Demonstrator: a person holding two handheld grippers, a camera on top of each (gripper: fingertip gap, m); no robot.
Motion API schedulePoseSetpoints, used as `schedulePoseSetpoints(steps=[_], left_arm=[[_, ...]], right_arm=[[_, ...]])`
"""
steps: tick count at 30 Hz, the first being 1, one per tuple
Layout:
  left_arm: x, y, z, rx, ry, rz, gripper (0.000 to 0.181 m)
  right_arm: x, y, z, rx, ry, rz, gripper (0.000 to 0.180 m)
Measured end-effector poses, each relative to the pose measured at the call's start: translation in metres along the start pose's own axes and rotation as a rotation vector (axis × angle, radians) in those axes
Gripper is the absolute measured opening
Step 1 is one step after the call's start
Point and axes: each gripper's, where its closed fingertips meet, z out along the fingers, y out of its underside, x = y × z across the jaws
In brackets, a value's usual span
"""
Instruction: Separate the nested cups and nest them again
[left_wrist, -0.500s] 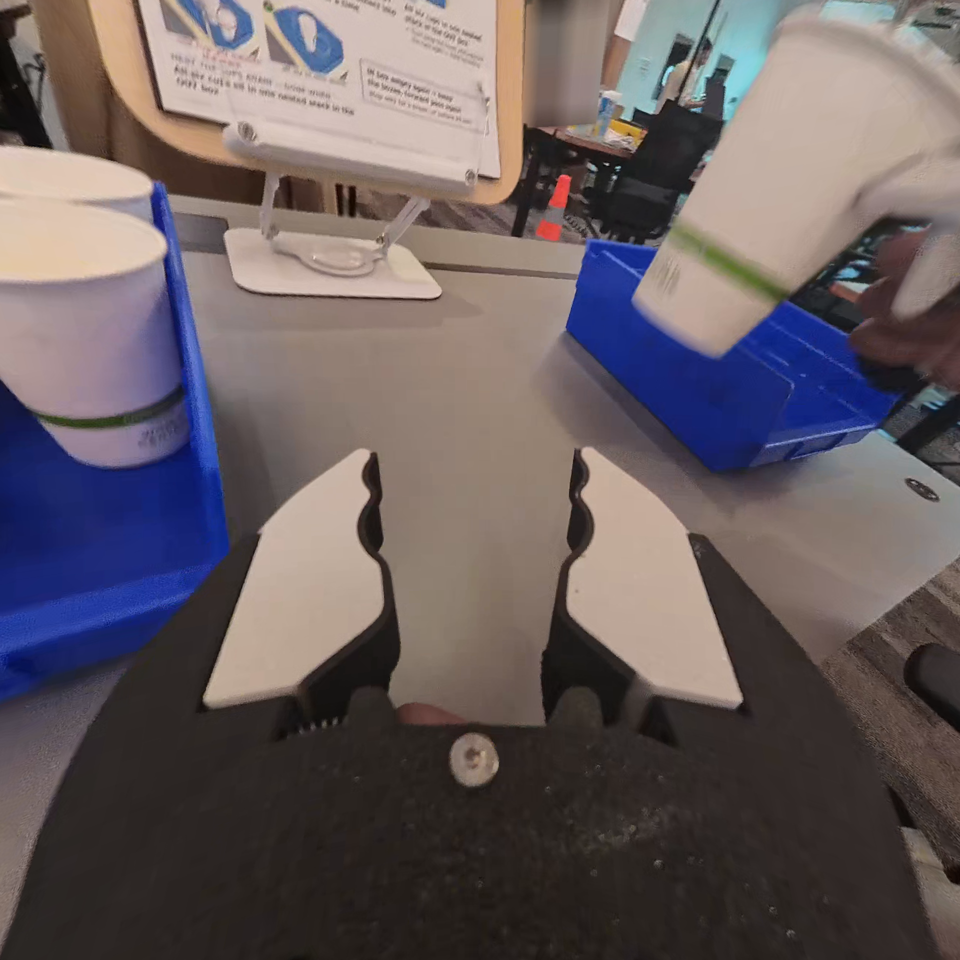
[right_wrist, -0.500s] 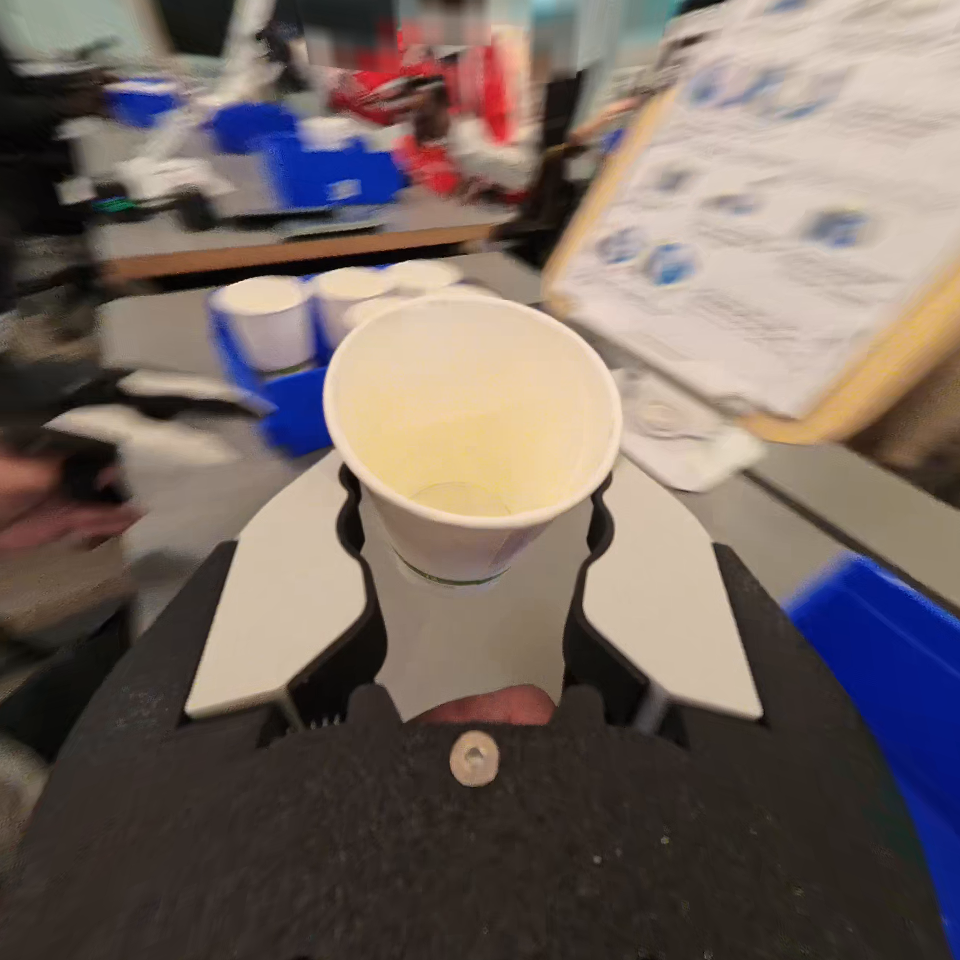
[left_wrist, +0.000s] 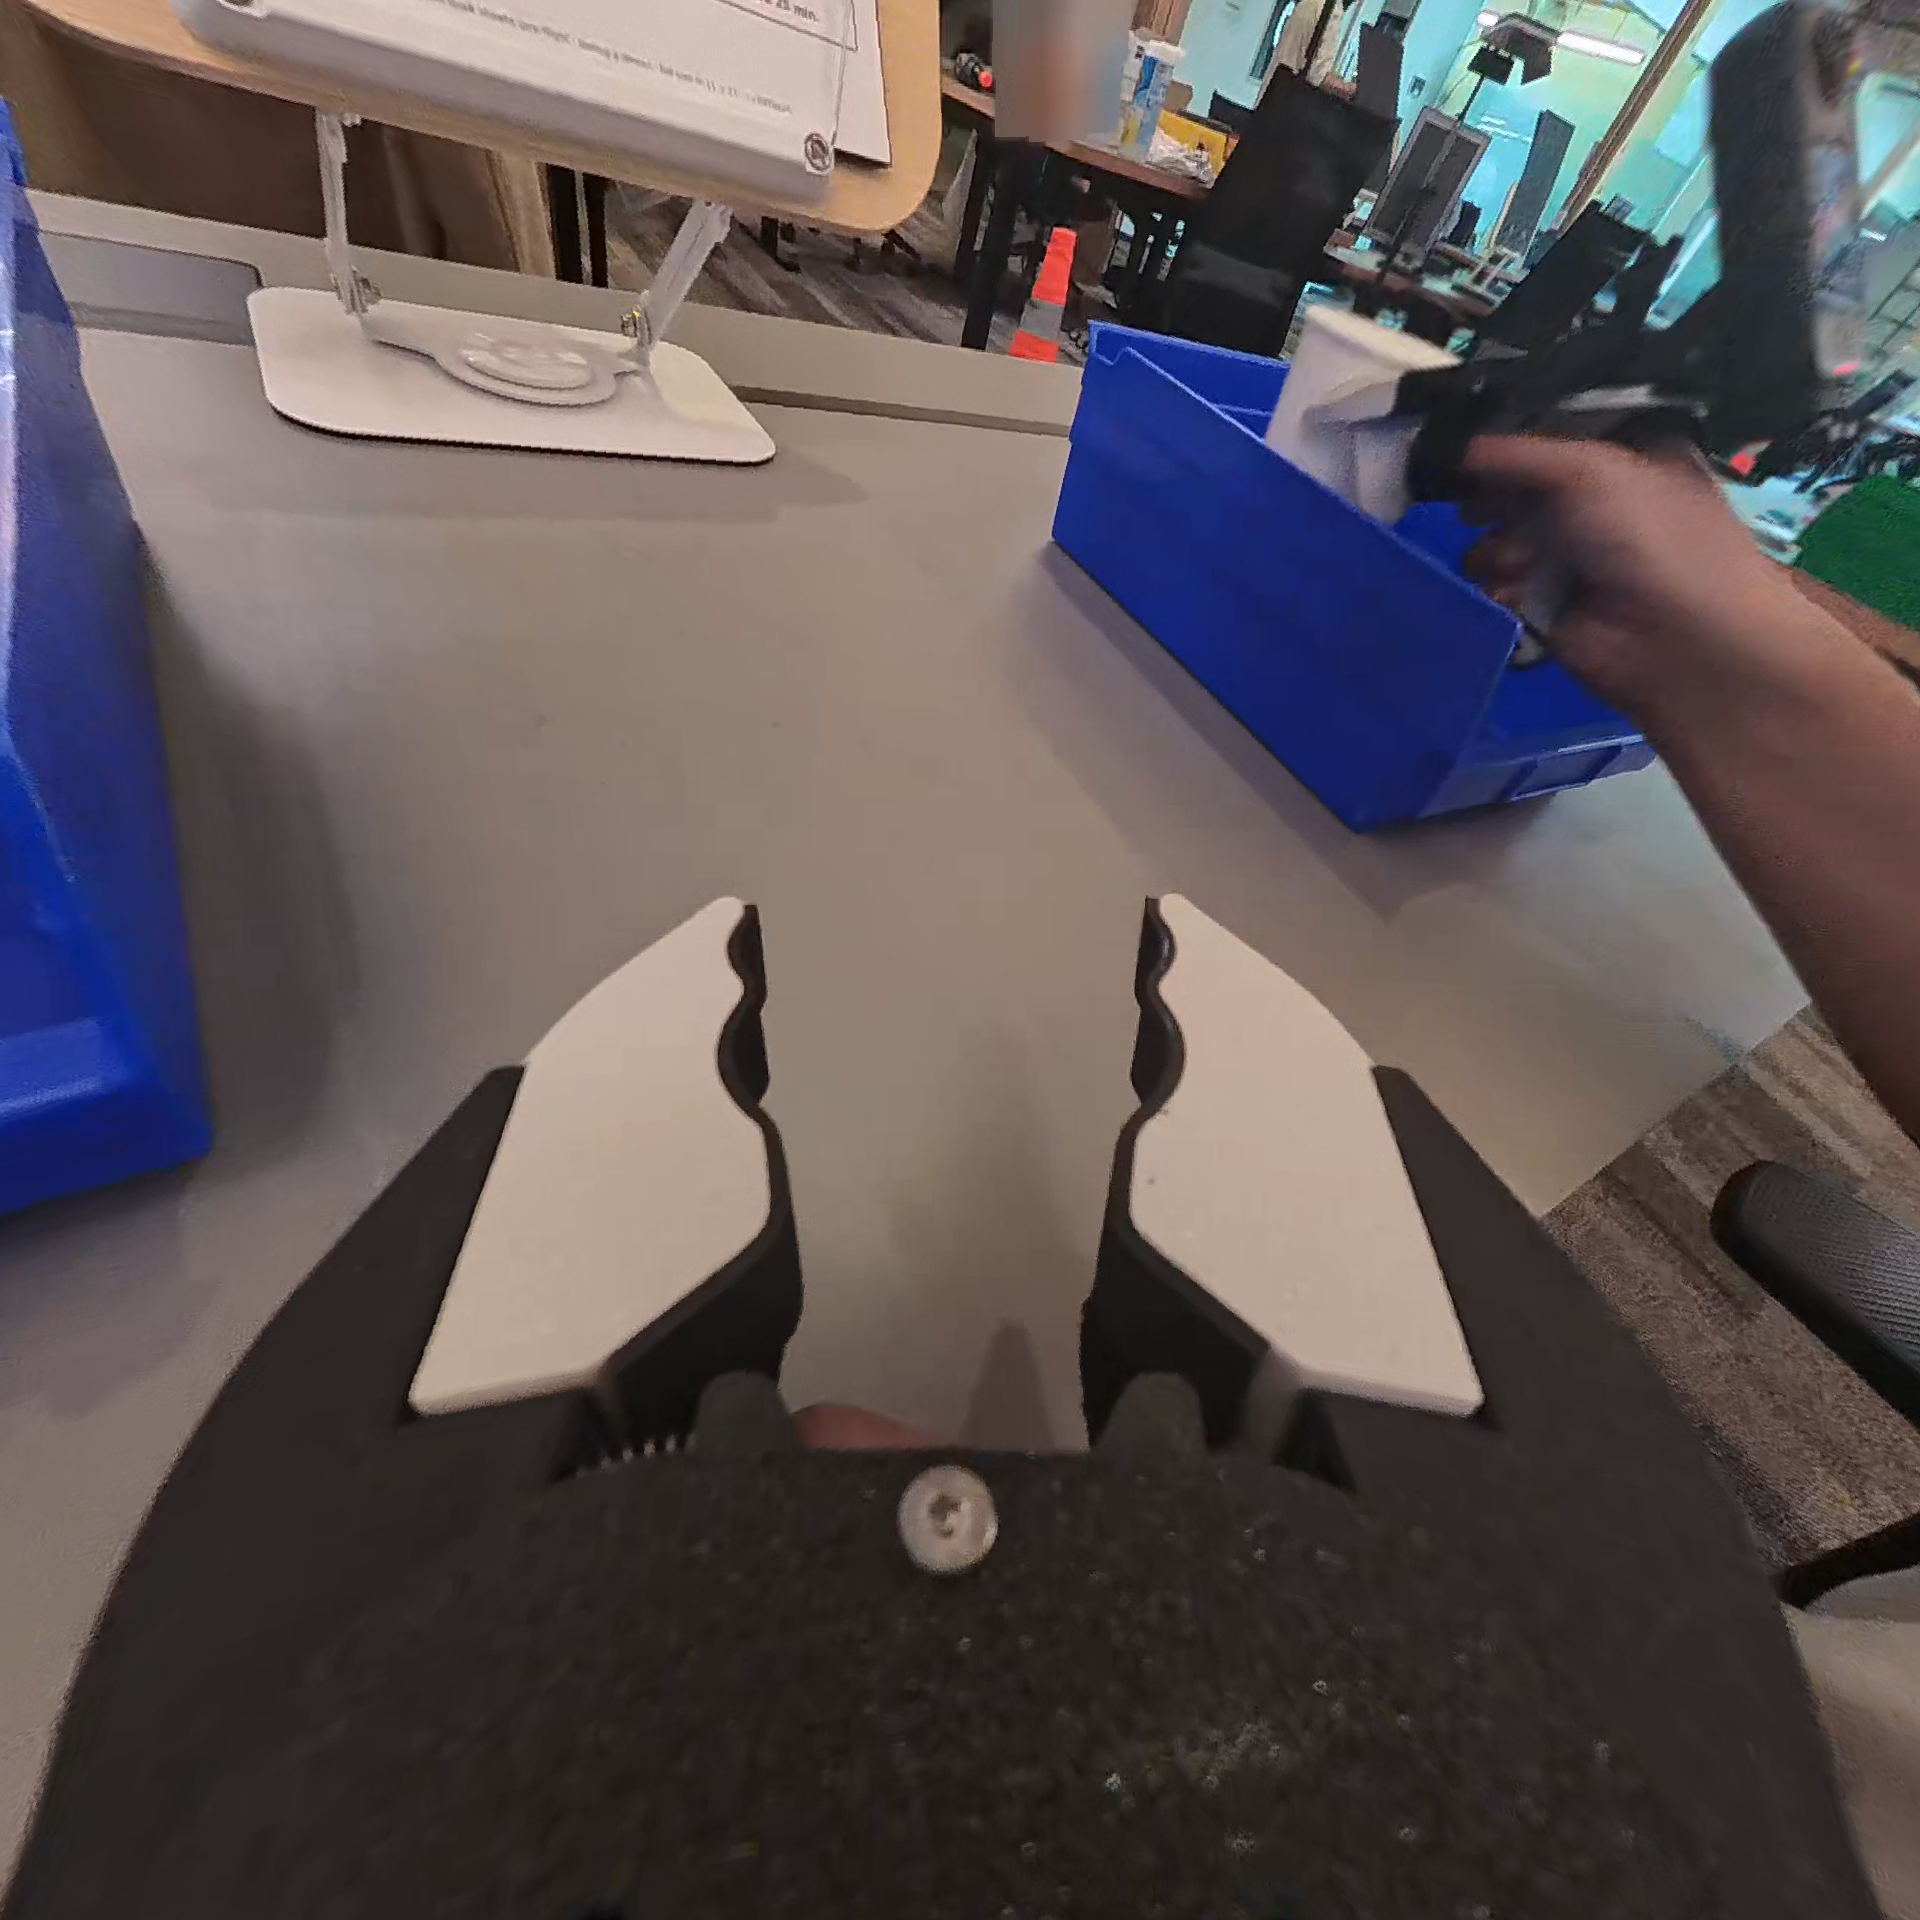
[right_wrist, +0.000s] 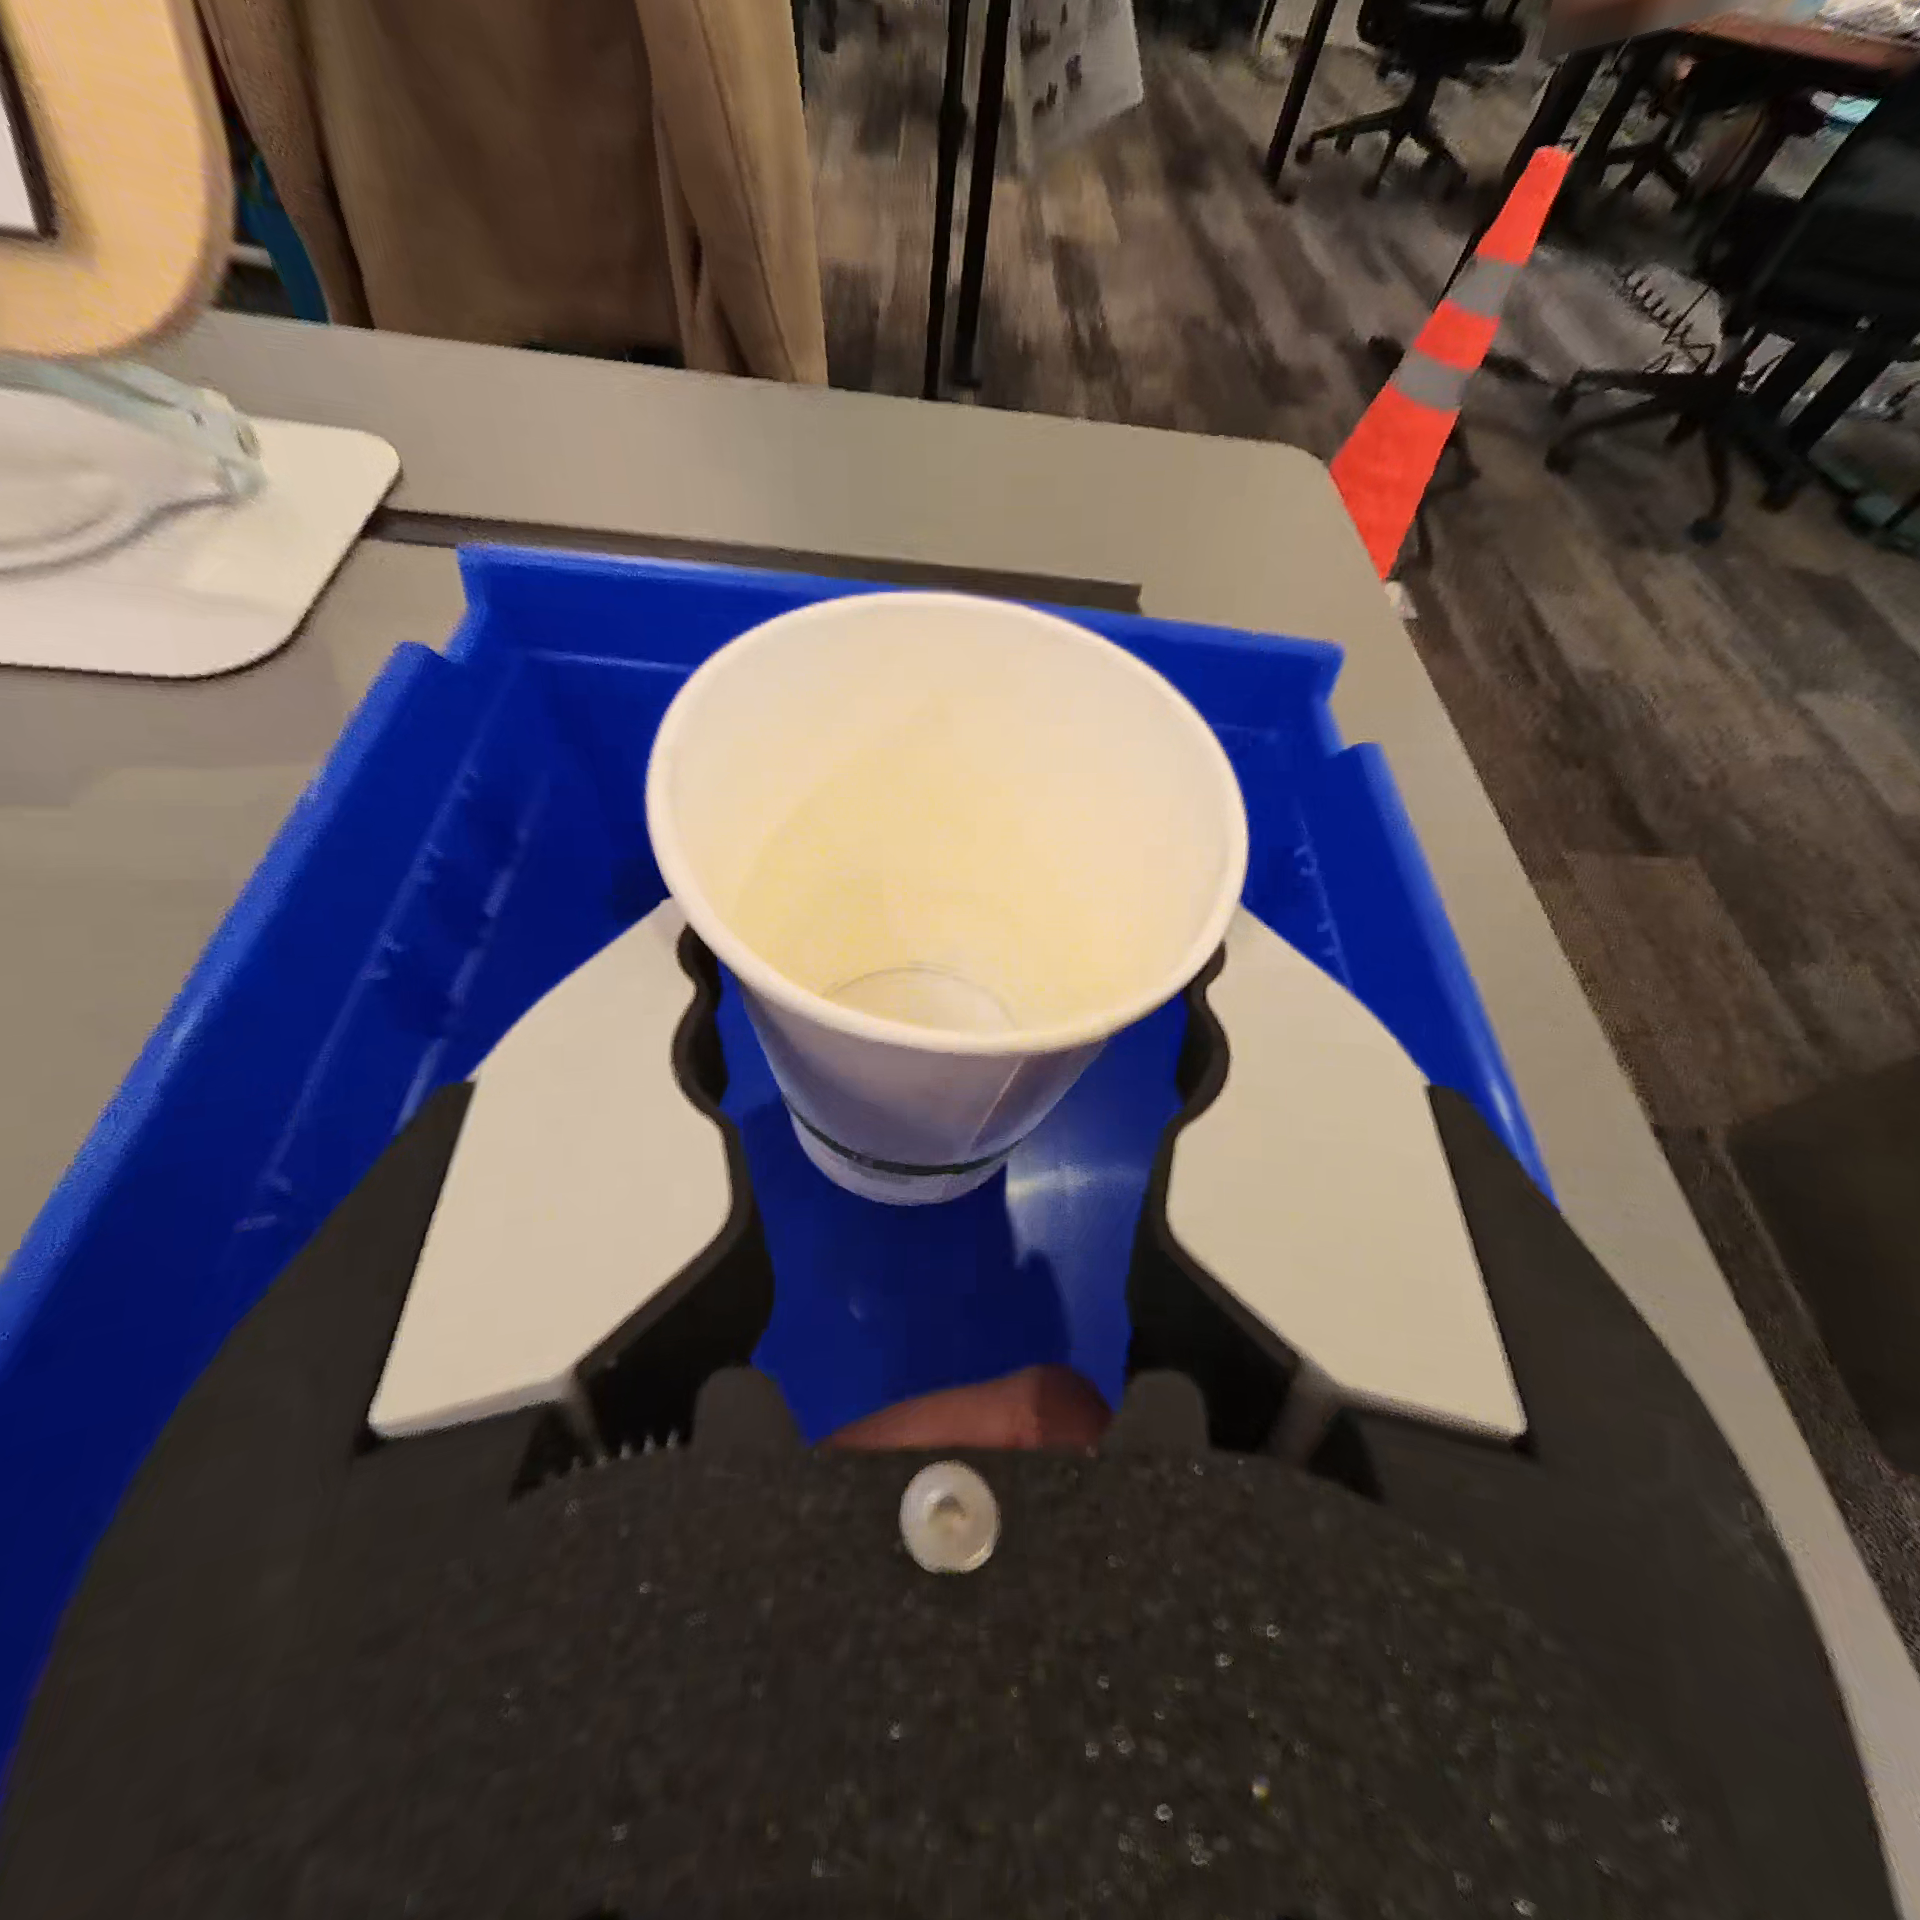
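Note:
My right gripper (right_wrist: 951, 945) is shut on a white paper cup (right_wrist: 945, 831) with a dark band near its base. It holds the cup upright, low inside a blue bin (right_wrist: 343, 883). I cannot tell if the cup touches the bin floor. No other cup shows in this bin. In the left wrist view the same cup (left_wrist: 1335, 384) and right gripper (left_wrist: 1382, 436) sit in the far-right blue bin (left_wrist: 1278, 613), with a hand behind them. My left gripper (left_wrist: 948, 914) is open and empty above the grey table (left_wrist: 727, 675).
A second blue bin (left_wrist: 62, 831) stands at the left edge. A sign stand with a white base (left_wrist: 499, 384) is at the back of the table. The table's right edge (right_wrist: 1507, 935) runs just beyond the bin. An orange cone (right_wrist: 1444, 353) stands on the floor.
My right gripper has swung right and brought the cup down from the air into the right blue bin. My left gripper has turned right; the left bin's cups are out of its view.

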Motion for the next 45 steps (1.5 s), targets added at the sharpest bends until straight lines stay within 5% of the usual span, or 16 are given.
schedulePoseSetpoints(steps=[17,22,28,32,39,45], left_arm=[[0.008,0.01,0.002,-0.03,0.039,-0.015,0.069],[0.006,0.007,-0.001,-0.025,0.028,-0.001,0.069],[-0.005,-0.006,-0.005,0.001,-0.038,0.026,0.071],[-0.018,-0.016,-0.012,0.028,-0.125,0.059,0.072],[-0.057,-0.013,-0.037,0.043,-0.28,-0.032,0.074],[-0.167,-0.028,-0.094,0.08,-0.721,-0.026,0.081]], right_arm=[[-0.01,0.028,-0.001,-0.075,-0.036,-0.081,0.095],[-0.002,0.017,-0.067,-0.001,-0.022,0.006,0.087],[-0.07,0.002,-0.17,0.198,-0.216,0.006,0.081],[-0.148,0.02,-0.209,0.219,-0.492,0.067,0.08],[-0.221,0.083,-0.216,0.095,-0.672,0.075,0.078],[-0.217,0.087,-0.205,0.067,-0.688,0.016,0.075]])
